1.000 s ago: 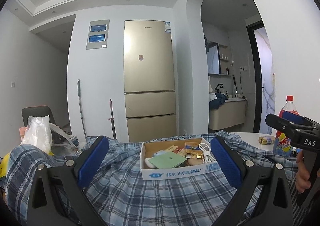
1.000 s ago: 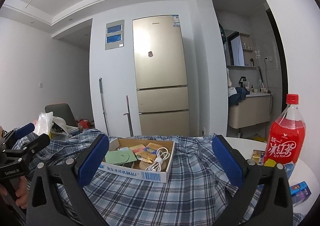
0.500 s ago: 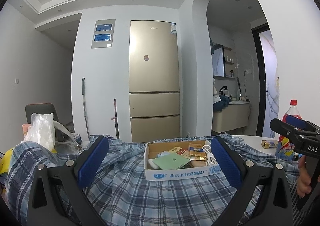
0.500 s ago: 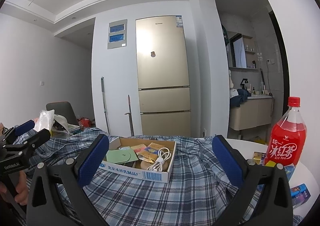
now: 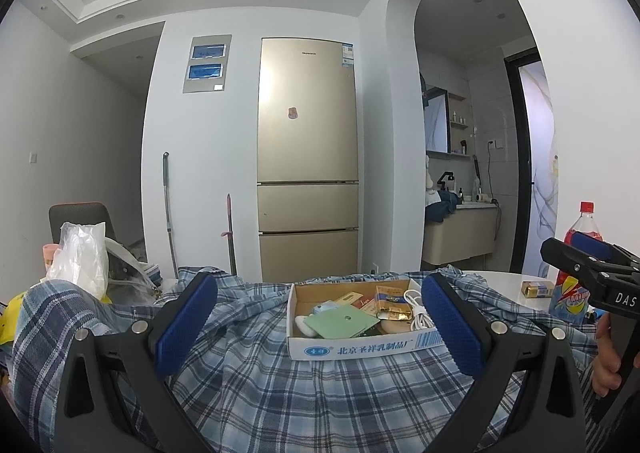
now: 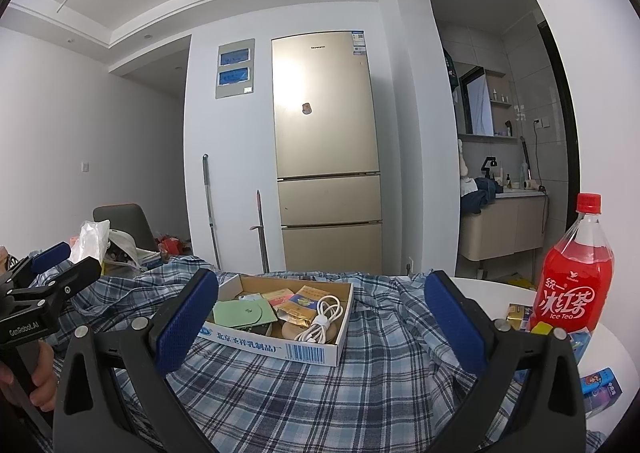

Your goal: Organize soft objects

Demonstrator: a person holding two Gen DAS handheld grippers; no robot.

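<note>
Both views have tipped upward since a second ago, so the table sits lower in frame. Left claw [image 5: 318,327] and right claw [image 6: 322,327] hang spread and empty above the shirt [image 5: 280,381], which drapes the table's near edge, probably waiting to be folded. On it, mid-table, rests the box [image 6: 280,345]; a bottle [image 6: 572,273] stands at the right edge.

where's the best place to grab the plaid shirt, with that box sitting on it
Probably the raised fold of the plaid shirt just right of the cardboard box, taken from above with the open right gripper. That ridge stands proud of the table and lies clear of the box's weight.
</note>
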